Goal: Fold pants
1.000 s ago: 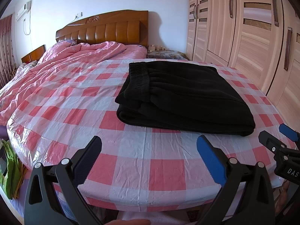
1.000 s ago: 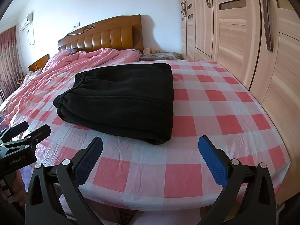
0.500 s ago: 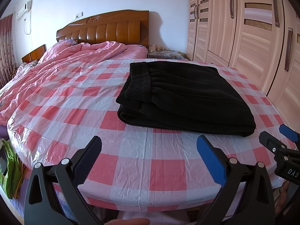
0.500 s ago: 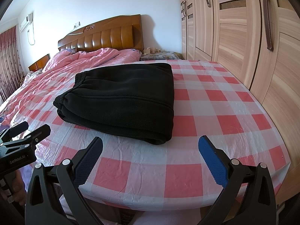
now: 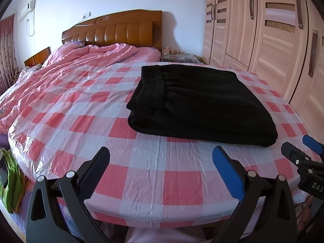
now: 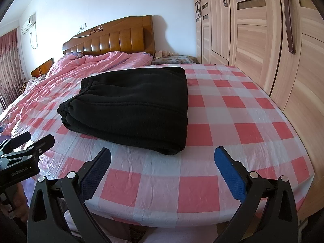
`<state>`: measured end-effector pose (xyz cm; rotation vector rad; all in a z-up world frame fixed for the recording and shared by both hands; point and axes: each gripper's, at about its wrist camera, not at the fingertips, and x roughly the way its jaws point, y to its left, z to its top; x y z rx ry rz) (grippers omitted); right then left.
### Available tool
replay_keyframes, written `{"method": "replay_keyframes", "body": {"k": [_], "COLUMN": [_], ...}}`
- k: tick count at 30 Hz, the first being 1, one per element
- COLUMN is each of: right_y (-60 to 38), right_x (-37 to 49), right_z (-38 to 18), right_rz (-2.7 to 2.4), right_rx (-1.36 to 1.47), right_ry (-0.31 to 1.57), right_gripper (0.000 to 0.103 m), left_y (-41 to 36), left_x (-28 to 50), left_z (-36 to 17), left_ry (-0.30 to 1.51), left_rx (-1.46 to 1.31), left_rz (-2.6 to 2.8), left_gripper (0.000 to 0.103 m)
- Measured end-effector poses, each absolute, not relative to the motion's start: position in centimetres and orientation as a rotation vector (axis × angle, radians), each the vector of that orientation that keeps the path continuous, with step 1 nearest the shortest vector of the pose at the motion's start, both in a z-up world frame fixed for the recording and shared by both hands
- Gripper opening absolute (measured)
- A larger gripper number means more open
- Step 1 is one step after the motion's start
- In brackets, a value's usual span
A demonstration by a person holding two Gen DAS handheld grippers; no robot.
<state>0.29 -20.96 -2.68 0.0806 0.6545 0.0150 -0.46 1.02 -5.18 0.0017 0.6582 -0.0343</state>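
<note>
The left tool [image 5: 161, 163] hangs empty with jaws spread at the bed's [image 5: 141, 174] near edge. The black pants [image 5: 198, 103] lie folded toward the bed's right side, and the right tool [image 6: 162, 162] gapes empty. Folding looks finished; at most a smoothing press remains.

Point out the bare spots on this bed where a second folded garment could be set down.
Free: the checked cover between the folded black pants and the wardrobe; the strip between the pants and the near edge; the checked stretch left of the pants. Crowded: the rumpled pink quilt toward the headboard.
</note>
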Motion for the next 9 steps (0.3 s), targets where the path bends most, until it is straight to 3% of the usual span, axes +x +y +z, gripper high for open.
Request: {"method": "replay_keyframes", "body": {"k": [9], "right_y": [-21.00], "right_x": [0.31], "right_z": [-3.13], "right_rz": [0.022], "right_rx": [0.081], "right_ry": [0.660], "right_gripper": [0.099], "left_y": [0.93], "left_x": [0.03], "left_z": [-5.45], "left_ry": [0.679], "left_rx": [-0.009], "left_rz": [-0.019], "left_gripper": [0.101]}}
